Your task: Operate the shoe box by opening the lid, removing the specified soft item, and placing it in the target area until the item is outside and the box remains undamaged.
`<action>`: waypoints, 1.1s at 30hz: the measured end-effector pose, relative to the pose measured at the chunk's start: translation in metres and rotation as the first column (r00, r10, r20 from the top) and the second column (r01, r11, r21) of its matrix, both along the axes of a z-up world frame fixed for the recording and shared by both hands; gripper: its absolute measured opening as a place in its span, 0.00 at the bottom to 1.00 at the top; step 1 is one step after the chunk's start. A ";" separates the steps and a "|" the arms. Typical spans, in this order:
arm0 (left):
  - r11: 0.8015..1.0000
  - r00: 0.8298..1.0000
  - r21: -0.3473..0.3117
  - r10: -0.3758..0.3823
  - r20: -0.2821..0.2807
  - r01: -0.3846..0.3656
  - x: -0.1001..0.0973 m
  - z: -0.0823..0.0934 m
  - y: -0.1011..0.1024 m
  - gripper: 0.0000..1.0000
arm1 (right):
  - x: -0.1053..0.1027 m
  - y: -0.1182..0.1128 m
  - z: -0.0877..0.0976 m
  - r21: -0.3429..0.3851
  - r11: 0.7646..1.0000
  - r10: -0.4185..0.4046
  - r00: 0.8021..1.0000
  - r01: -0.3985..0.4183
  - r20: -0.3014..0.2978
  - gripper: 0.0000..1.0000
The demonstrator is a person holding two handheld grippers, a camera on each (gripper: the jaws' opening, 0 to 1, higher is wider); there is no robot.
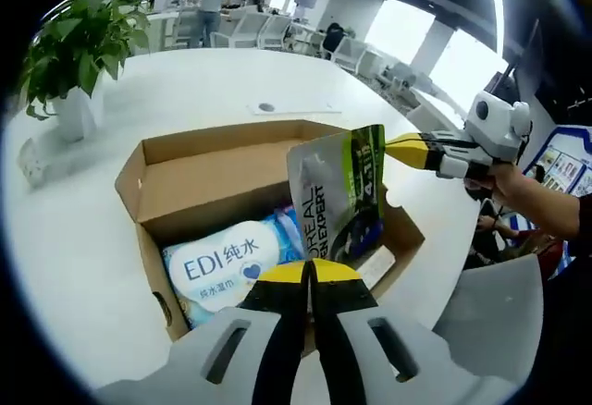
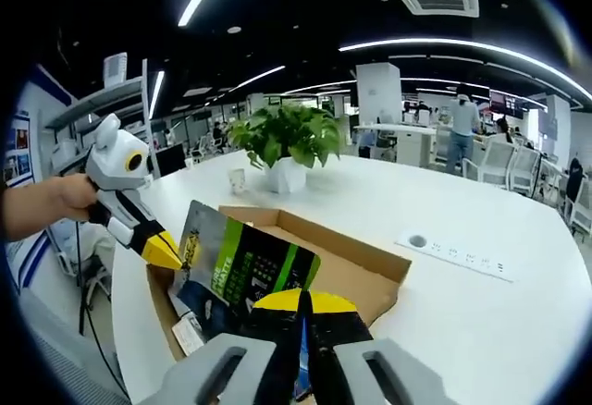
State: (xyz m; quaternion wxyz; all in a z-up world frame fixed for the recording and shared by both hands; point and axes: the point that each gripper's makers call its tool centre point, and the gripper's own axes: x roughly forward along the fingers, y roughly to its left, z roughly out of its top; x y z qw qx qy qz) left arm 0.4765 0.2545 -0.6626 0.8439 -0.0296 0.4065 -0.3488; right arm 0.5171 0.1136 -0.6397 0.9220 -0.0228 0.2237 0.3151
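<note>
An open cardboard shoe box [image 1: 213, 178] sits on a white round table [image 1: 185, 81]. A grey and green soft pouch [image 1: 338, 192] printed "MEN EXPERT" hangs upright above the box's right half. My left gripper [image 1: 310, 266] is shut at the pouch's lower edge. My right gripper [image 1: 388, 144] comes in from the right, shut on the pouch's top corner. In the right gripper view the pouch [image 2: 245, 271] lies tilted over the box [image 2: 370, 271], with my right gripper [image 2: 302, 296] shut at its near edge and my left gripper [image 2: 176, 259] pinching its left corner.
A white and blue "EDI" wipes pack [image 1: 227, 266] and other packets lie inside the box. A potted plant [image 1: 74, 54] [image 2: 287, 141] stands beyond it, with a small cup [image 2: 238, 180] beside it. A socket strip [image 2: 453, 252] is set in the table. People and chairs are far behind.
</note>
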 end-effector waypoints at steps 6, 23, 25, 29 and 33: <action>1.000 1.000 -0.008 -0.030 0.010 0.030 0.004 0.006 -0.021 0.00 | 0.000 -0.021 0.006 -0.008 0.999 -0.032 0.999 0.032 0.012 0.00; 0.994 0.995 -0.023 -0.102 0.002 0.102 0.010 0.008 -0.074 0.00 | -0.001 -0.076 0.003 -0.022 0.993 -0.118 0.993 0.118 0.010 0.00; 0.994 0.994 -0.024 -0.110 0.000 0.109 0.010 0.007 -0.079 0.00 | -0.001 -0.083 0.002 -0.023 0.991 -0.128 0.992 0.128 0.008 0.00; 0.991 0.992 -0.029 -0.128 -0.004 0.128 0.011 0.006 -0.092 0.00 | -0.002 -0.095 0.000 -0.029 0.989 -0.145 0.989 0.145 0.005 0.00; 0.989 0.990 -0.037 -0.141 -0.012 0.141 0.012 0.003 -0.105 0.00 | -0.003 -0.108 -0.003 -0.035 0.986 -0.163 0.987 0.163 -0.003 0.00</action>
